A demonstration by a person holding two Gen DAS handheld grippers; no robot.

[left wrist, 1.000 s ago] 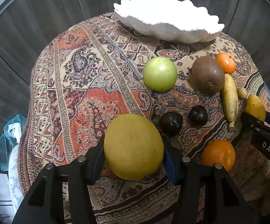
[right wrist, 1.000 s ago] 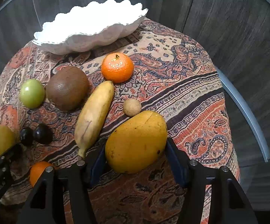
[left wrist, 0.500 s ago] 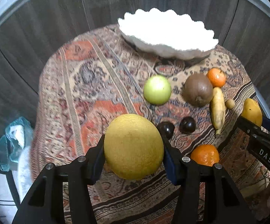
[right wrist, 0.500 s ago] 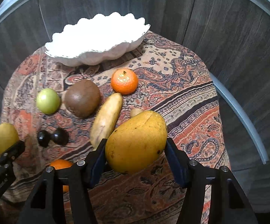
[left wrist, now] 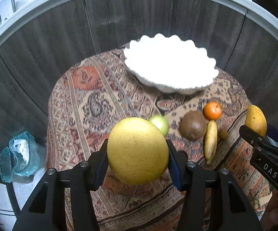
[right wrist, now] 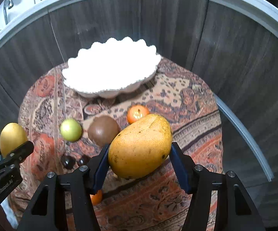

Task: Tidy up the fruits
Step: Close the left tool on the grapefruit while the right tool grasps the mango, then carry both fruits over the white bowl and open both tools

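While the white bowl (left wrist: 169,71) ahead of both grippers looks empty, left gripper (left wrist: 138,154) clamps the yellow melon (left wrist: 138,151) and right gripper (right wrist: 139,150) the mango (right wrist: 141,146), both lifted; remaining fruit sits on the cloth (left wrist: 85,100) below.

Both fruits lifted higher
The melon (left wrist: 138,151) and mango (right wrist: 140,146) have risen off the cloth (left wrist: 92,104); the bowl (left wrist: 169,71) at 12 o'clock looks farther.
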